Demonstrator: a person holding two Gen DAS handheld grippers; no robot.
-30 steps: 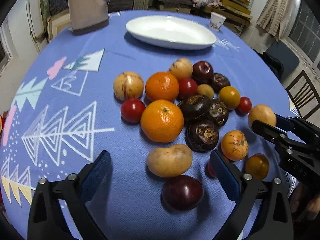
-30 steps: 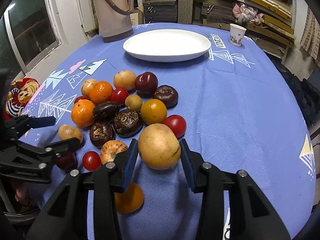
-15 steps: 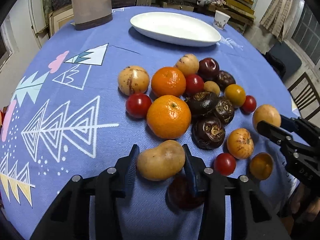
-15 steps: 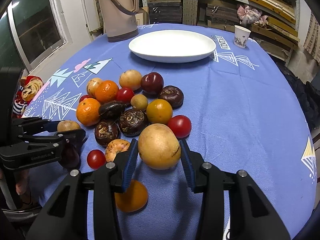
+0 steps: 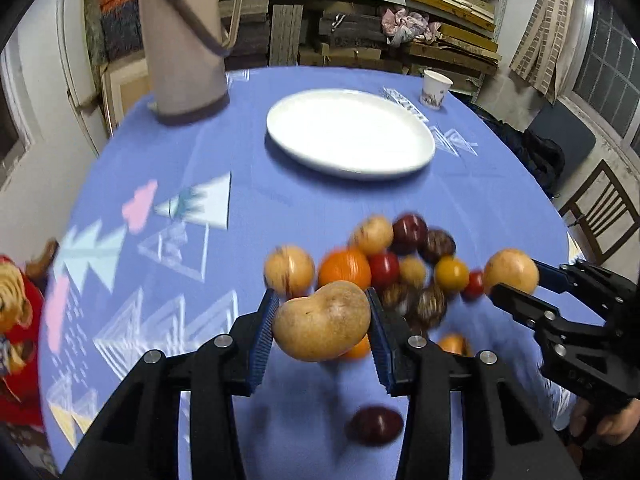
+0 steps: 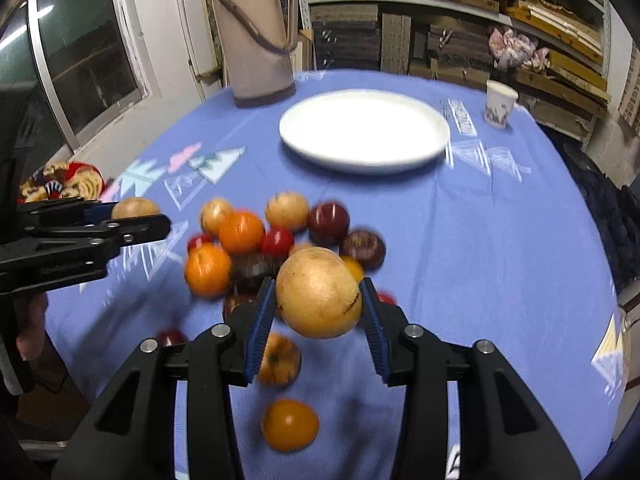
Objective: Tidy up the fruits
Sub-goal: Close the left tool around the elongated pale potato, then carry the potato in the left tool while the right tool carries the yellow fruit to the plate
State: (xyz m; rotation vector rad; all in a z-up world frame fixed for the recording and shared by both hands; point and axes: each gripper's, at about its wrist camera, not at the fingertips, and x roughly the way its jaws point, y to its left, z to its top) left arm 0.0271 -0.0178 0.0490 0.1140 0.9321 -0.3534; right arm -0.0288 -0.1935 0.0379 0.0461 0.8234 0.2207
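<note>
The left gripper [image 5: 322,322] is clenching a kidney-shaped tan fruit [image 5: 323,322] across its long axis, clear of the blue tablecloth [image 5: 200,152]. The right gripper [image 6: 319,314] is squeezing a round yellow-brown fruit [image 6: 319,293] at its widest girth, also lifted above the cloth. Both fruits are looking firm and fairly weighty, with smooth skin that could slip on ribbed pads, so gripping across the middle, as both are doing now, seems the safest hold; the lopsided tan one may want to swivel if gripped off-centre.

The fruit pile [image 5: 396,264] is lying at about 1 o'clock from the left gripper, and the empty white plate [image 5: 350,133] is sitting at 12 o'clock, well beyond the pile, with the beige thermos [image 5: 182,40] at 11 o'clock and a paper cup [image 5: 436,89] at 1 o'clock.

The left wrist view is showing a dark red fruit [image 5: 376,426] lying alone at 6 o'clock beneath the left gripper, and a wooden chair [image 5: 600,208] at 3 o'clock. The right wrist view alone is revealing a window [image 6: 84,52] at 10 o'clock, a lone orange-yellow fruit [image 6: 290,424] at 6 o'clock below the right gripper, and a dark scar on the round fruit's skin.
</note>
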